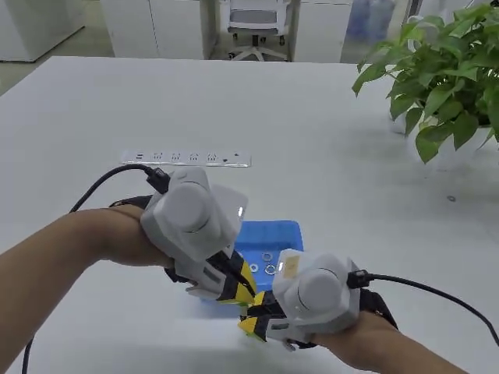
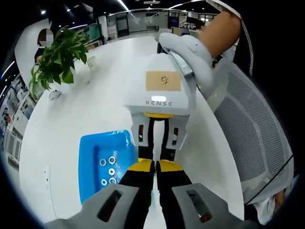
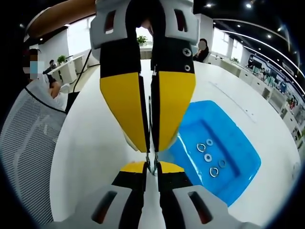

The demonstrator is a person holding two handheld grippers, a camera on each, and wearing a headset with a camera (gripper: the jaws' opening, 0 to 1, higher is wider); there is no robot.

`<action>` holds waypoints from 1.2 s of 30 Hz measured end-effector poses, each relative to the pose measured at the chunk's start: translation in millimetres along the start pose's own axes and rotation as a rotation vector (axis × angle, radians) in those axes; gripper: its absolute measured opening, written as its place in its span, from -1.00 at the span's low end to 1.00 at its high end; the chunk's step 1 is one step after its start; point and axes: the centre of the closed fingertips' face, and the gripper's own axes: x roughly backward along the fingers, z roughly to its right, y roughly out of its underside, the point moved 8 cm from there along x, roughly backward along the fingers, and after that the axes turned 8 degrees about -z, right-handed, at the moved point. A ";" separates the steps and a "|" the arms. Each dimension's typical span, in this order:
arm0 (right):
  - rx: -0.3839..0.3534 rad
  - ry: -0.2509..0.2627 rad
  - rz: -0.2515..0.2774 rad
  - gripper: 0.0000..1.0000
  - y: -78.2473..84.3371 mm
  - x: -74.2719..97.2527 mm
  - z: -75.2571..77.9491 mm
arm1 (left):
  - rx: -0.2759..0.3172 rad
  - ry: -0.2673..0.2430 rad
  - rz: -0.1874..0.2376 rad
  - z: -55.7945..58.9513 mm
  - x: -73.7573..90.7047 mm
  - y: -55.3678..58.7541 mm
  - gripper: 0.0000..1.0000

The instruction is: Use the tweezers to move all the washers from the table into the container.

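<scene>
Likely mid hand-over near the counter's front edge: left gripper and right gripper both have jaws clamped on the tweezers, washers lying in the blue tray alongside; next, one must let go.

A white power strip lies mid-tabletop. A leafy potted plant stands far right, with an office chair beyond.
</scene>
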 end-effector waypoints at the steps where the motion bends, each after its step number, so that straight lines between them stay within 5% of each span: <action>1: -0.004 0.000 0.001 -0.79 0.3 0.2 0.3 | 0.000 0.000 0.001 -0.1 -0.2 -0.3 -0.88; 20: -0.019 0.005 0.011 -0.82 0.7 2.5 -0.6 | 0.005 0.004 0.006 -0.9 1.0 -0.6 -0.88; 36: 0.005 0.013 0.021 -0.82 -16.7 22.8 -5.8 | 0.034 0.007 0.015 3.9 25.8 -11.8 -0.89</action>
